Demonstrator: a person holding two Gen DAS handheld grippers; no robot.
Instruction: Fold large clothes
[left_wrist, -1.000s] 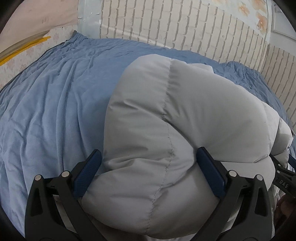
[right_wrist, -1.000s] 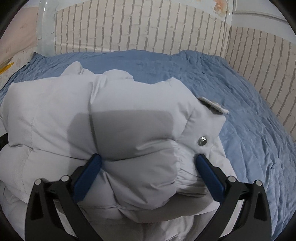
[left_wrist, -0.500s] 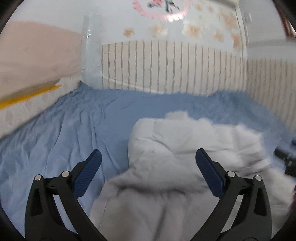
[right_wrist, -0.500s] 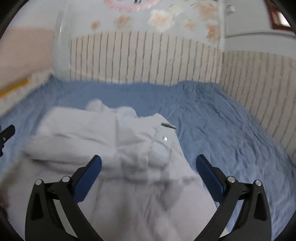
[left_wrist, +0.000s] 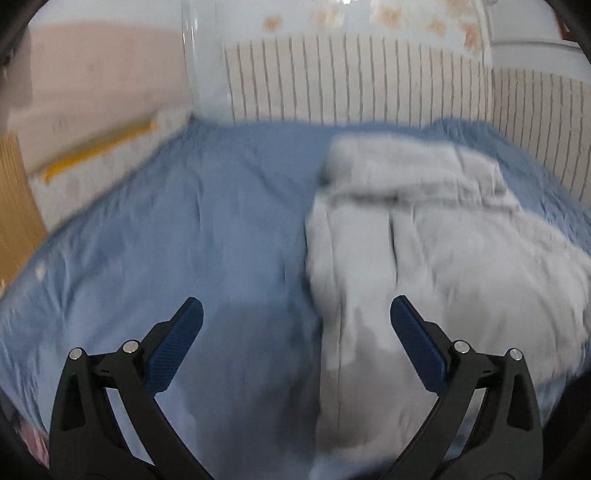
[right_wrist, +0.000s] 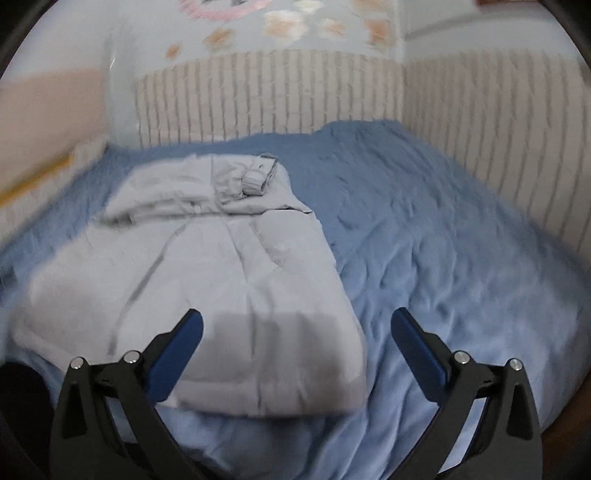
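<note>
Hovering above the bed (left_wrist: 155, 258), both grippers are empty: left gripper (left_wrist: 295, 321) has its jaws spread wide with nothing between them, right gripper (right_wrist: 295, 328) likewise spread and holding nothing. Grey padded jacket (right_wrist: 207, 295) lies folded into a rough rectangle on the blue bedsheet (right_wrist: 461, 277), toward the middle of the bed, with a smaller folded layer stacked on its far end. In the left wrist view the jacket (left_wrist: 424, 266) sits ahead and to the right of the jaws; in the right wrist view it sits ahead and to the left, its near edge just under the left finger. A cuff or tab (right_wrist: 258, 173) lies on top at the far end. Both frames are motion-blurred, so fine detail is unclear.

Judgement: fold looks close to done.

Risks: puffy filling may spring the top layer open once nothing presses on it. Bundle is lopsided, far end thicker, so it could slump sideways on the soft, wrinkled sheet. Any re-grip through thick padding may catch only the top layer and drag the fold apart. Loose cuff could slide off the stack.
</note>
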